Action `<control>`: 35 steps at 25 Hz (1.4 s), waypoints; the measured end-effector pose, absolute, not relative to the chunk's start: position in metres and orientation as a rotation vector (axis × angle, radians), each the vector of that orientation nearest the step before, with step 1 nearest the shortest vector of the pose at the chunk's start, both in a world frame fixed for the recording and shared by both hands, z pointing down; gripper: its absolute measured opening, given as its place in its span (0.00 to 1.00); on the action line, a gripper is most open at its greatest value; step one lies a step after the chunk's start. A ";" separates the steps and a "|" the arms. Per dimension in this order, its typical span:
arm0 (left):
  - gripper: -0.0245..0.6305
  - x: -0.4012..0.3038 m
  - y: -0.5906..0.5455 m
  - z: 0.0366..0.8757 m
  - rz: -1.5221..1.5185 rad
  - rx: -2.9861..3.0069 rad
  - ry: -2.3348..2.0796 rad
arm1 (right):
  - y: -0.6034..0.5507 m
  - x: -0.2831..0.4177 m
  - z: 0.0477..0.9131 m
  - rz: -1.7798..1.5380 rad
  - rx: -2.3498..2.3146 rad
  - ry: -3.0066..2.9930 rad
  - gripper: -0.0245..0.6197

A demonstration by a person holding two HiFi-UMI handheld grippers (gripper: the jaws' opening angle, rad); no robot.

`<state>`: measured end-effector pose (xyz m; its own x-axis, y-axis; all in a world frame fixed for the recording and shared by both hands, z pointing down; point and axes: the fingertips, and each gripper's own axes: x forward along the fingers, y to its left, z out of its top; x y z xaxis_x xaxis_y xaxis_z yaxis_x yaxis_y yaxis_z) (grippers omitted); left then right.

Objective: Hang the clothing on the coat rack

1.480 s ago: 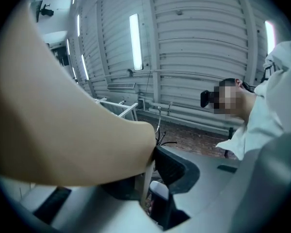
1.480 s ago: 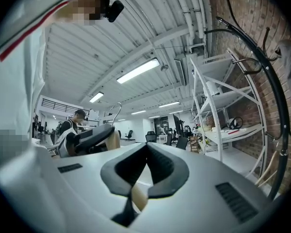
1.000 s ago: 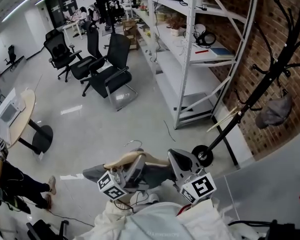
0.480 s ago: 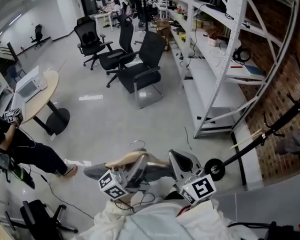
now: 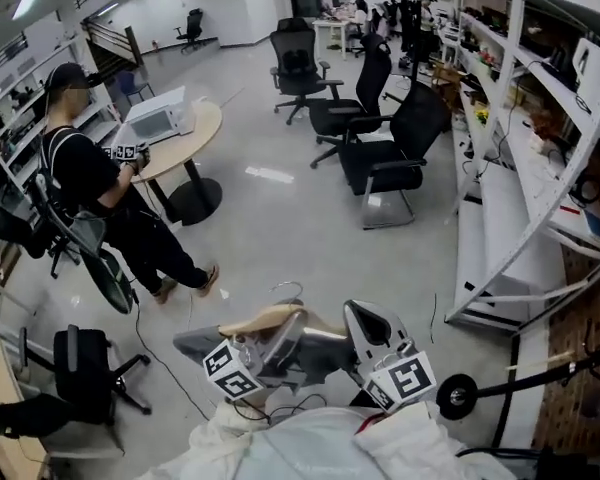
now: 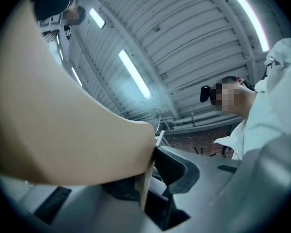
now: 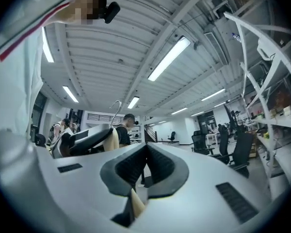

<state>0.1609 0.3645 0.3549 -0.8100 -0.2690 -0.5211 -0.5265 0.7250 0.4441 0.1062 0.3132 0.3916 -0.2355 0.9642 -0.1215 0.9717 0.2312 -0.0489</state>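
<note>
Wooden hanger (image 5: pixel 255 321) between both jaws

Grey floor (image 5: pixel 270 223) w/ office chairs (image 5: pixel 390 163), round table (image 5: pixel 198 128), coat rack (image 5: pixel 458 396); white box (image 5: pixel 155 123) on table.

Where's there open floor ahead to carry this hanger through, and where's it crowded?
Bare floor runs between the round table and the black office chairs, right up to the hanger. Crowded: the person at left, the shelving and coat rack base at right.
</note>
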 end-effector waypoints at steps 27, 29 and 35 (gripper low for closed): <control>0.19 -0.021 0.303 0.360 0.821 -0.600 2.514 | 0.250 -0.078 0.395 -0.218 1.887 2.401 0.07; 0.19 -0.051 0.277 0.358 0.861 -0.701 2.495 | 0.220 -0.104 0.393 -0.205 1.792 2.472 0.07; 0.19 -0.127 0.206 0.354 0.950 -1.020 2.424 | 0.135 -0.165 0.389 -0.157 1.477 2.656 0.07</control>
<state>-0.1275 0.2055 0.3541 -0.6827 -0.4983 -0.5344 -0.7287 0.5177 0.4483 -0.1652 0.1355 0.3889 -0.5251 0.8400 -0.1362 0.8502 0.5247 -0.0420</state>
